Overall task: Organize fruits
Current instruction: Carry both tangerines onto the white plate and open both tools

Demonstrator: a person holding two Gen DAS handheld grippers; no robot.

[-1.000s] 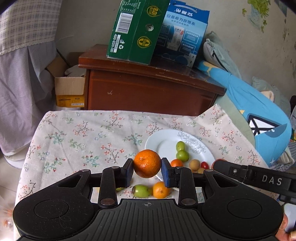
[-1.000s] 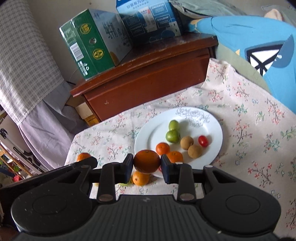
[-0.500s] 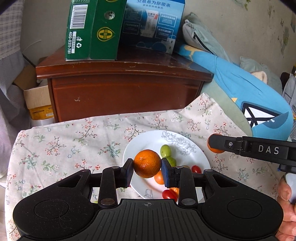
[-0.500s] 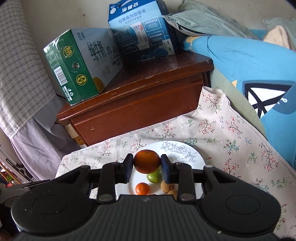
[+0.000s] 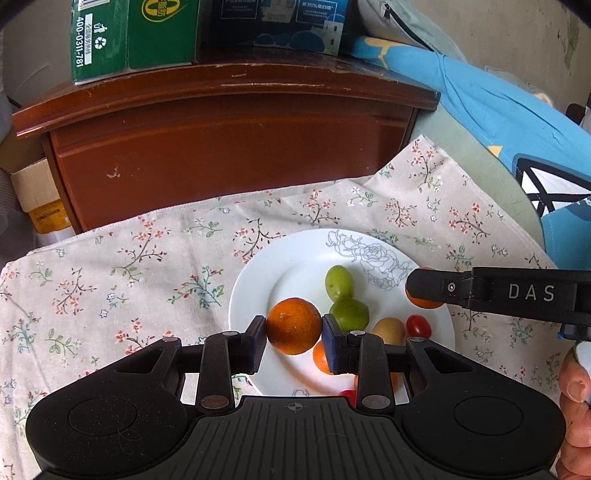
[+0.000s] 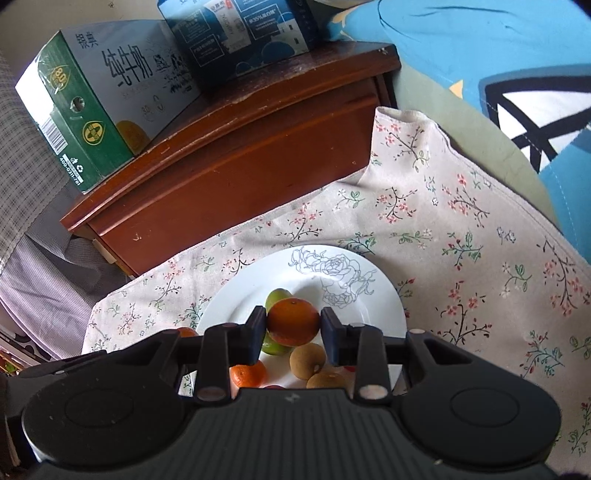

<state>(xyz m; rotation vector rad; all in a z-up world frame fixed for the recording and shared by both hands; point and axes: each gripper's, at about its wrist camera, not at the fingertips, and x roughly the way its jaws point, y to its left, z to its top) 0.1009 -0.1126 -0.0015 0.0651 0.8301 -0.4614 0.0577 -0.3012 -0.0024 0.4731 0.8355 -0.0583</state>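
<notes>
My left gripper [image 5: 294,326] is shut on an orange mandarin [image 5: 294,325] and holds it over the left part of a white plate [image 5: 291,258] with a rose drawing. My right gripper [image 6: 293,326] is shut on another mandarin [image 6: 293,321] above the same plate [image 6: 240,291]. On the plate lie green fruits [image 5: 338,282], a brown longan [image 5: 388,329], a cherry tomato [image 5: 418,325] and a small orange [image 5: 320,358]. The right gripper also shows from the side in the left wrist view [image 5: 424,291], over the plate's right rim.
The plate sits on a floral cloth [image 5: 129,266]. Behind it stands a brown wooden cabinet [image 5: 221,140] carrying a green carton [image 6: 92,110] and a blue carton [image 6: 240,33]. Blue bedding [image 5: 498,110] lies at the right. A cardboard box [image 5: 33,192] is at the far left.
Both grippers have moved forward and down toward the plate with their mandarins still held. The plate now looks larger and closer in both views.
</notes>
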